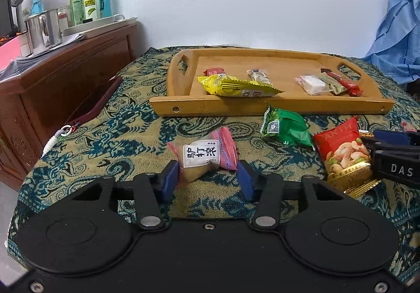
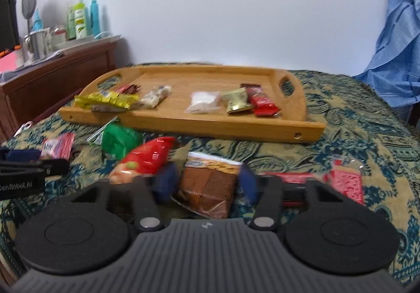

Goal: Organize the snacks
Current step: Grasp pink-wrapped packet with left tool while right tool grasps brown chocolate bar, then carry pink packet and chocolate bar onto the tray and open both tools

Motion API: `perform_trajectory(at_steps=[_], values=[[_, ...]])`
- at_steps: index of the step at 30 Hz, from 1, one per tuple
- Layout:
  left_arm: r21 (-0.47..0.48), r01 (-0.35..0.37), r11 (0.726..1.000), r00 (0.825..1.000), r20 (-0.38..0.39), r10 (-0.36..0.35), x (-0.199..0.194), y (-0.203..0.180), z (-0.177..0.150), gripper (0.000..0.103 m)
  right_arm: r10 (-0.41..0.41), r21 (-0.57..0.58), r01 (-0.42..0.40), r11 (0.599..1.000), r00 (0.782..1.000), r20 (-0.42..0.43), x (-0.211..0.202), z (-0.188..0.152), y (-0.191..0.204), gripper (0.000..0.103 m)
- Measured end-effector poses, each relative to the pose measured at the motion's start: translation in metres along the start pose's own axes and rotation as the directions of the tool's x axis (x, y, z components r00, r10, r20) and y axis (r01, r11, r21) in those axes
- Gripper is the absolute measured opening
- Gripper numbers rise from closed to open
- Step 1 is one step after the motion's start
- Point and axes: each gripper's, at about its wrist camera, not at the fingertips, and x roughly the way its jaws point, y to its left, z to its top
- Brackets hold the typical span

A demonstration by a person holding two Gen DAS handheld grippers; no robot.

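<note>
**Ana:** Between the blue pads of the left claw [image 1: 207,177] sits a pink sweet packet [image 1: 207,155] with a white label, lying on the patterned cloth [image 1: 118,135]. The pads look closed in against its two sides, so I'd call that a grip, though the packet has not left the cloth.

**Ben:** And the right claw [image 2: 204,182]?

**Ana:** Same posture: partly closed around a brown cake slice [image 2: 207,188] in clear wrap, the pads seemingly touching its sides. That view is blurred, so the contact is a judgement.

**Ben:** Why one item each?

**Ana:** Probably to carry two snacks at once to the wooden tray [image 1: 262,106] beyond, near the wall. It already holds a yellow packet [image 1: 236,85], a white packet [image 1: 312,84] and a red bar [image 1: 346,84].

**Ben:** What is left loose?

**Ana:** A green packet [image 1: 284,127] just before the tray, a red nut bag [image 1: 341,153] beside the right claw, and a red wafer pack [image 2: 346,182] to the right.
</note>
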Motion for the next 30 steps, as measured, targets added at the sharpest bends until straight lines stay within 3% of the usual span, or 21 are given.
perform_trajectory(at_steps=[6, 15, 24, 30], values=[[-0.030, -0.004, 1.000, 1.000, 0.002, 0.004, -0.004, 0.001, 0.003, 0.041, 0.003, 0.041, -0.004, 0.999, 1.000, 0.025, -0.007, -0.001, -0.002, 0.045], [-0.025, 0.006, 1.000, 0.998, 0.060, -0.004, -0.022, 0.000, 0.024, 0.038, -0.004, 0.139, -0.011, 0.990, 0.995, 0.104, -0.026, 0.013, -0.021, 0.045], [-0.028, 0.054, 0.998, 0.992, 0.119, -0.050, -0.014, -0.011, 0.077, 0.038, -0.006, 0.230, -0.031, 0.973, 0.987, 0.158, -0.008, 0.050, -0.048, 0.045], [-0.053, 0.128, 0.990, 0.986, 0.110, -0.122, 0.018, -0.009, 0.120, 0.038, 0.013, 0.226, -0.055, 0.972, 0.983, 0.182, 0.017, 0.081, -0.059, 0.045]])
